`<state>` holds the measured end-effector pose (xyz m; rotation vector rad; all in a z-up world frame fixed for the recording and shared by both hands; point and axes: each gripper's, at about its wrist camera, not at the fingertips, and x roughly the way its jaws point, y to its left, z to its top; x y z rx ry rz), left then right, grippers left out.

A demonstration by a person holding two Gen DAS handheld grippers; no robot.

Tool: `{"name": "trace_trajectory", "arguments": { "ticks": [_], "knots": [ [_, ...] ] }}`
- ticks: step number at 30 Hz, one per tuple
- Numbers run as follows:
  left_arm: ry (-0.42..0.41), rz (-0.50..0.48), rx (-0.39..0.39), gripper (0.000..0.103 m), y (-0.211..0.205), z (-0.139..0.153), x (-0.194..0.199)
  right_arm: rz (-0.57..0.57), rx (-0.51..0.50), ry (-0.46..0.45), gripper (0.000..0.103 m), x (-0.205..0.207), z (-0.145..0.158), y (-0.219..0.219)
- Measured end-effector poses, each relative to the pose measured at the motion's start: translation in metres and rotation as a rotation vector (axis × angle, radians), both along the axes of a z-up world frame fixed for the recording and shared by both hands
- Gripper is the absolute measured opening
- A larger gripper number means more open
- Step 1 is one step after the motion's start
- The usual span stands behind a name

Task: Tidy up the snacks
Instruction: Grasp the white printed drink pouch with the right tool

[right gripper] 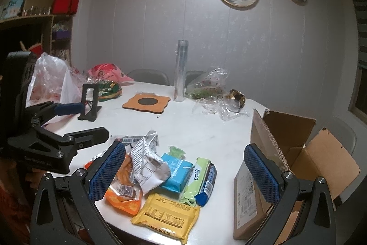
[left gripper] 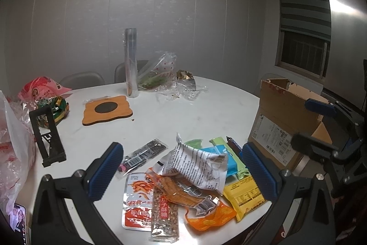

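A heap of snack packets lies at the near edge of the white table [left gripper: 195, 112]: a crumpled white printed bag [left gripper: 197, 167], a yellow packet [left gripper: 243, 198], a light blue packet [left gripper: 220, 153], an orange packet [left gripper: 206, 215], a seed bar [left gripper: 165, 213] and a black-striped packet [left gripper: 142, 155]. An open cardboard box [left gripper: 282, 121] stands at the right. My left gripper [left gripper: 181, 174] is open and empty, just above the heap. My right gripper [right gripper: 183, 174] is open and empty, over the yellow packet [right gripper: 167, 215] and the blue packet [right gripper: 176, 171], left of the box [right gripper: 286, 144].
A wooden coaster [left gripper: 107, 109], a black stand [left gripper: 47, 137], a clear upright roll [left gripper: 131, 64], crumpled cellophane [left gripper: 181, 89] and plastic bags [left gripper: 13, 153] lie further back and left. A phone [left gripper: 18, 222] lies at the near left. Chairs stand behind the table.
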<state>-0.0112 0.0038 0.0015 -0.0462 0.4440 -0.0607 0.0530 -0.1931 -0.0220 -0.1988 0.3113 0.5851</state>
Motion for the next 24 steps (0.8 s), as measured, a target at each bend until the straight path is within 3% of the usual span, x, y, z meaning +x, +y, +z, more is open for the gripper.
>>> {"name": "trace_trajectory", "arguments": {
  "ticks": [4, 8, 12, 17, 24],
  "knots": [
    [-0.003, 0.010, 0.011, 0.102, 0.013, 0.000, -0.003, 0.031, -0.084, -0.049, 0.103, -0.013, 0.003, 0.014],
    [0.009, 0.038, 0.047, 0.102, 0.025, -0.003, -0.005, 0.150, -0.042, -0.038, 0.103, -0.020, 0.005, 0.021],
    [0.032, 0.040, 0.046, 0.102, 0.037, -0.012, -0.004, 0.220, -0.116, -0.016, 0.103, -0.021, -0.007, 0.044],
    [0.045, 0.038, 0.011, 0.102, 0.050, -0.028, -0.003, 0.265, -0.171, 0.090, 0.076, -0.008, -0.037, 0.064],
    [0.110, 0.006, -0.027, 0.102, 0.061, -0.059, 0.002, 0.297, -0.217, 0.225, 0.060, 0.013, -0.077, 0.076]
  ]
}}
